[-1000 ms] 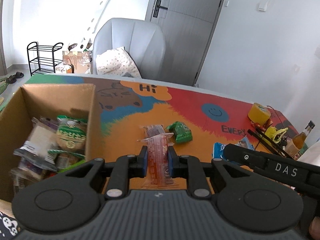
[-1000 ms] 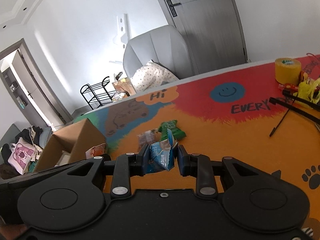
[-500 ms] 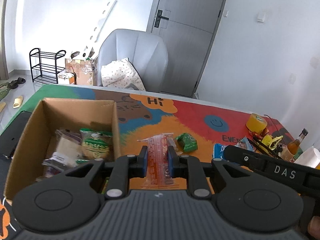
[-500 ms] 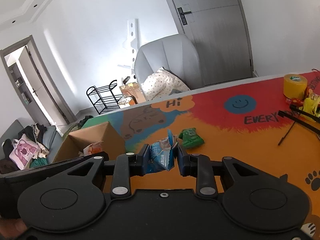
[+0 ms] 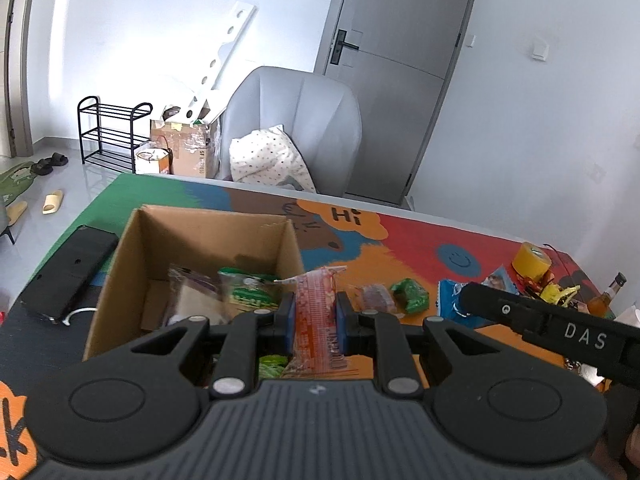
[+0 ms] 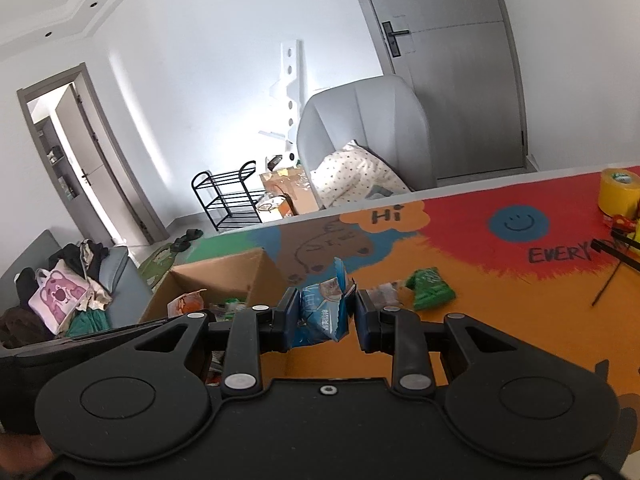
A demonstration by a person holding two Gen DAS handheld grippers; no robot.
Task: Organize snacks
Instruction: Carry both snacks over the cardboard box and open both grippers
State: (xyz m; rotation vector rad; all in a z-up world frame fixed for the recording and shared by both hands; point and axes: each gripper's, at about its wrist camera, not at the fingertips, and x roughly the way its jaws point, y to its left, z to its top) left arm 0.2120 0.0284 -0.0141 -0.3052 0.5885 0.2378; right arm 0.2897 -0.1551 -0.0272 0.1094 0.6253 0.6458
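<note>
My left gripper [image 5: 314, 316] is shut on a red-orange snack packet [image 5: 316, 312], held just above the right wall of the open cardboard box [image 5: 120, 264]. The box holds several snack packs [image 5: 244, 288]. My right gripper [image 6: 324, 314] is shut on a blue snack packet [image 6: 322, 312], to the right of the box [image 6: 224, 276]. The blue packet also shows in the left wrist view [image 5: 450, 296]. A green packet [image 5: 408, 294] and a purple-brown packet [image 5: 374, 298] lie on the table; the green one also shows in the right wrist view [image 6: 430, 288].
A black flat device [image 5: 68, 272] lies left of the box. A yellow tape roll [image 5: 532, 260], yellow clips [image 5: 560, 292], a bottle [image 5: 604, 296] and black sticks [image 6: 616, 256] sit at the table's right. A grey armchair [image 5: 296, 128] stands beyond the far edge.
Both grippers have risen and moved left toward the box, each still holding its packet. The box now sits more central in the left wrist view.
</note>
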